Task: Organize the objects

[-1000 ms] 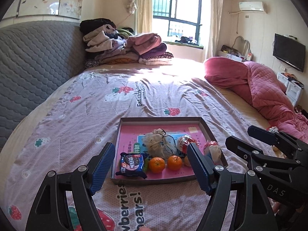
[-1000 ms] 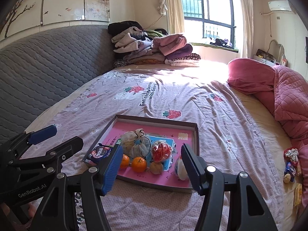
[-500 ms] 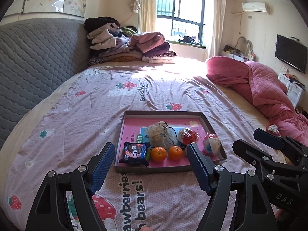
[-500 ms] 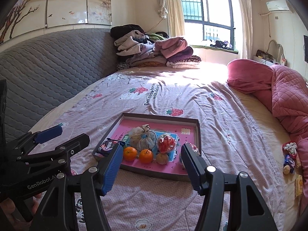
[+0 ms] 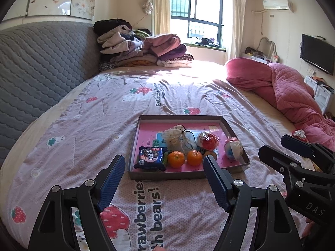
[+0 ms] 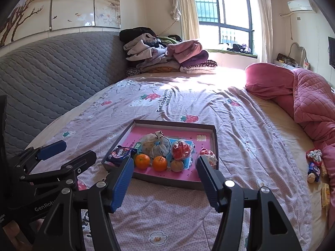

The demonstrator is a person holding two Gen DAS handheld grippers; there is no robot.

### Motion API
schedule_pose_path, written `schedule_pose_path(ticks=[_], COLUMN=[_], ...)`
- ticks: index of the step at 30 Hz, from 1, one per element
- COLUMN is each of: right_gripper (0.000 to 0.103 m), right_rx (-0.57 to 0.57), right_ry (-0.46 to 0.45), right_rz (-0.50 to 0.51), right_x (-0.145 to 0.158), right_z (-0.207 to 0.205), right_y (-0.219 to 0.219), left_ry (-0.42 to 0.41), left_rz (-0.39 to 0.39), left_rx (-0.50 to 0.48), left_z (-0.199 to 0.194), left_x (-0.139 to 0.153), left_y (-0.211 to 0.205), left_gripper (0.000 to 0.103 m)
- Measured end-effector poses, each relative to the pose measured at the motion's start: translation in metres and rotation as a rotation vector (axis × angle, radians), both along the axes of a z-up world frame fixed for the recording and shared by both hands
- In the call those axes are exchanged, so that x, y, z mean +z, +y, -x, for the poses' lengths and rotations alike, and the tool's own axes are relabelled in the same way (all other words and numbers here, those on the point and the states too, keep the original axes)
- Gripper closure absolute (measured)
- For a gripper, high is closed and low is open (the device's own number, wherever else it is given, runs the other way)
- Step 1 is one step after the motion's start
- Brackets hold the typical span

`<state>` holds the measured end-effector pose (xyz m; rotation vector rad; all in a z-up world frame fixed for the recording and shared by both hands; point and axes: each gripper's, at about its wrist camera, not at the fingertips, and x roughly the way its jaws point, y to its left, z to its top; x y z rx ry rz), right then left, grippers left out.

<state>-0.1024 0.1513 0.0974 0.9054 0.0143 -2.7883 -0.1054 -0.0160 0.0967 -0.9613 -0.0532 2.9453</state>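
Note:
A shallow tray (image 5: pixel 167 175) with a pink floor lies on the bedspread. It holds a blue cookie packet (image 5: pixel 150 156), two oranges (image 5: pixel 176 159), a mesh bag (image 5: pixel 178 139), a red wrapped ball (image 5: pixel 208 141) and a white wrapped ball (image 5: pixel 233 147). My left gripper (image 5: pixel 163 159) hovers open just short of the tray's near wall, nothing between its fingers. My right gripper (image 6: pixel 165 159) stands open the same way before the tray (image 6: pixel 167 181), beside the left one. A small brown fruit (image 6: pixel 177 165) sits next to the oranges (image 6: pixel 160 163).
Folded clothes (image 5: pixel 146 50) are piled at the far end of the bed. A pink quilt (image 5: pixel 282 90) is bunched along the right side, with small snack items (image 6: pixel 314 167) beside it. A grey padded headboard (image 5: pixel 41 67) runs along the left.
Both grippers have drawn back from the tray: their fingertips flanked its sides before and now end at its near wall. Both stayed open and the tray's contents have not moved.

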Motion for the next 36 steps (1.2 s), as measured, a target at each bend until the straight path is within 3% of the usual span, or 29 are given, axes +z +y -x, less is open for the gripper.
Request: schedule_pose_path(ticks=[36], right_gripper=[0.041], right_rx=[-0.051], right_ry=[-0.033], right_rz=[0.016], right_x=[-0.041], right_z=[0.0], right_y=[0.017], left_ry=[-0.064], left_rz=[0.019], left_rx=[0.007], left_z=[0.002], left_x=[-0.042], left_y=[-0.006], left_gripper=[0.025])
